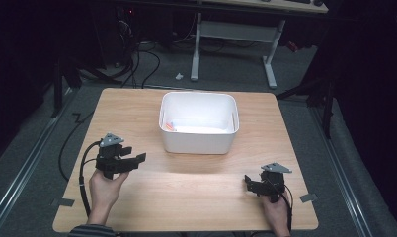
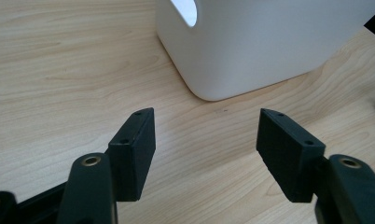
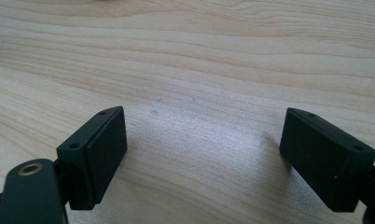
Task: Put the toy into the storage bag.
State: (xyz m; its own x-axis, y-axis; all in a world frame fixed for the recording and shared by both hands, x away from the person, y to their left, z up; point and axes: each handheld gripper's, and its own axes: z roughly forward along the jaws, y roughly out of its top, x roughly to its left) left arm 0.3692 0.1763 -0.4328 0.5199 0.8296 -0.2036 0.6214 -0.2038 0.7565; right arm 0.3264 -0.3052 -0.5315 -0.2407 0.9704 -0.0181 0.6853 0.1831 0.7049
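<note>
A white plastic bin (image 1: 198,140) stands on the wooden table (image 1: 186,192), just past its middle. A small orange item (image 1: 170,127) lies inside at the bin's left end. My left gripper (image 1: 137,160) hovers over the table left of the bin, open, pointing right toward it; its view has the bin's corner (image 2: 251,51) close ahead, with nothing between the jaws. My right gripper (image 1: 247,181) sits near the front right of the table, open, pointing left. Bare wood lies between the two black pads (image 3: 97,149) in its own view.
Past the table's far edge stands a white-legged desk frame (image 1: 236,37), with cables (image 1: 137,64) on the grey floor. A small white scrap (image 1: 178,76) lies on the floor. Black cables trail from both grippers off the near edge.
</note>
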